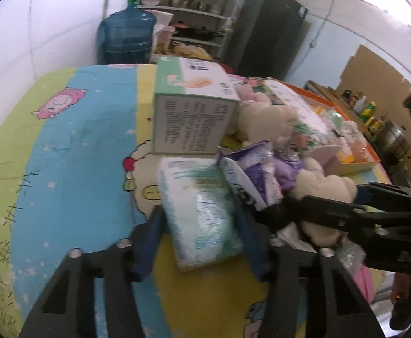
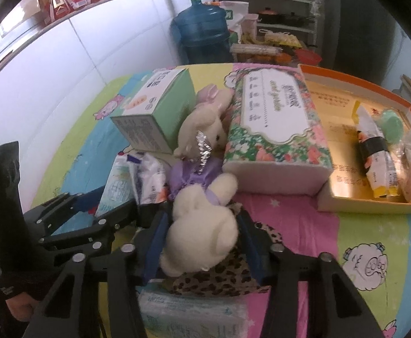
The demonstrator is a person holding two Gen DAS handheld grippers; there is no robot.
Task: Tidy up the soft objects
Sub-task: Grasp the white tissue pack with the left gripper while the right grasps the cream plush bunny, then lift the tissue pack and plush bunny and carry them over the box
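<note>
A: What's the biggest thing here?

B: The table, under a cartoon-print cloth [image 1: 64,140]. On it stand a green carton [image 1: 194,112], a floral tissue box [image 2: 275,129] and an orange tray [image 2: 374,140] of snack packets.

A: And the soft things?

B: A cream plush rabbit in a purple dress [image 2: 202,219] lies between carton and tissue box. The right gripper [image 2: 205,242] has its blue pads against the rabbit's sides, apparently pinching it, though blur hides the contact. Under it lies a leopard-print cloth [image 2: 222,276].

A: The left?

B: The left gripper [image 1: 202,239] clamps a soft tissue pack [image 1: 199,211] lying just in front of the carton.
</note>
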